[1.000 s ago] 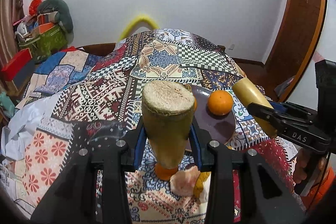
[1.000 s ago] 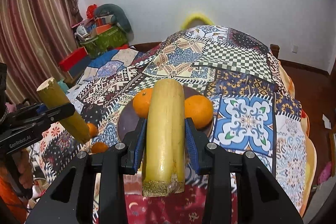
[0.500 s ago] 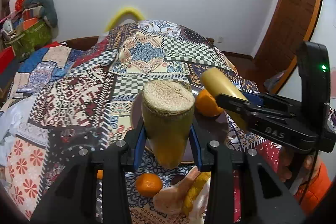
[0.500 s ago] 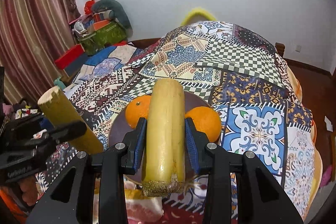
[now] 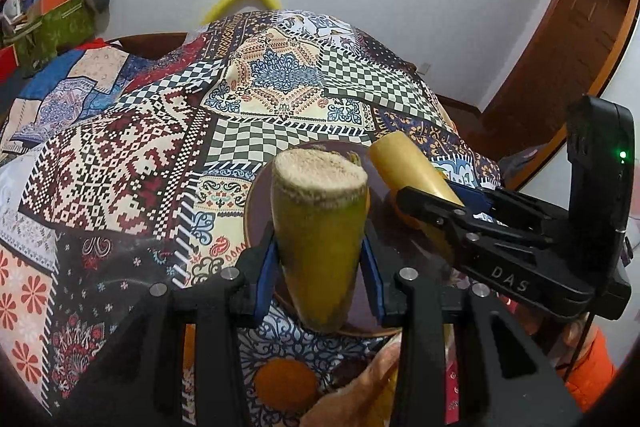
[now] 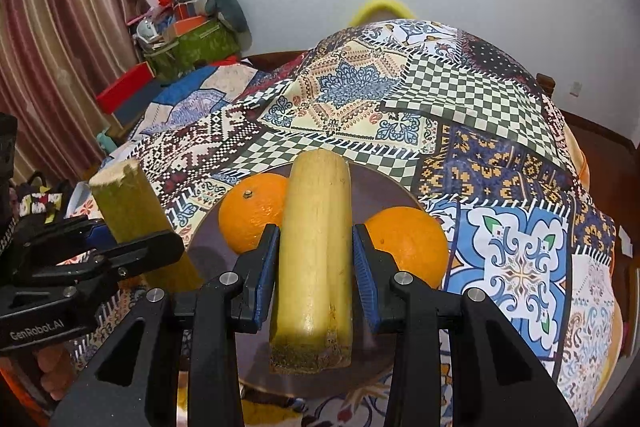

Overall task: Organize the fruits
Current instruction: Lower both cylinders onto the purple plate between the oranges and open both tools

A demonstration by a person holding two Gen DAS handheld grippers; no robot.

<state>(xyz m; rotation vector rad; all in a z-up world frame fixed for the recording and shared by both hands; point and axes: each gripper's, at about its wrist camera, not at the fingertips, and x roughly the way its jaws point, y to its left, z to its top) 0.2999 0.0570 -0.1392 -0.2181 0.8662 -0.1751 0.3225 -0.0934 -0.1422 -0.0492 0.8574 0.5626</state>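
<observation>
My left gripper (image 5: 318,269) is shut on a greenish sugarcane piece (image 5: 320,227), held upright over the near part of a dark purple plate (image 5: 256,199). My right gripper (image 6: 316,267) is shut on a pale yellow sugarcane piece (image 6: 316,247), held over the same plate (image 6: 384,187) between two oranges, one to the left (image 6: 250,211) and one to the right (image 6: 408,243). The right gripper (image 5: 448,211) with its cane (image 5: 404,163) shows in the left wrist view. The left gripper (image 6: 132,247) with its cane (image 6: 128,199) shows in the right wrist view.
The plate lies on a patchwork-covered table (image 5: 280,83). A small orange (image 5: 286,383) and a plastic bag of fruit (image 5: 372,387) lie on the cloth in front of the plate. Boxes and bags (image 6: 188,35) are stacked at the far left by a curtain.
Both grippers have moved forward and closer together over the plate, each still holding its cane. The right gripper now hangs between the two oranges.
</observation>
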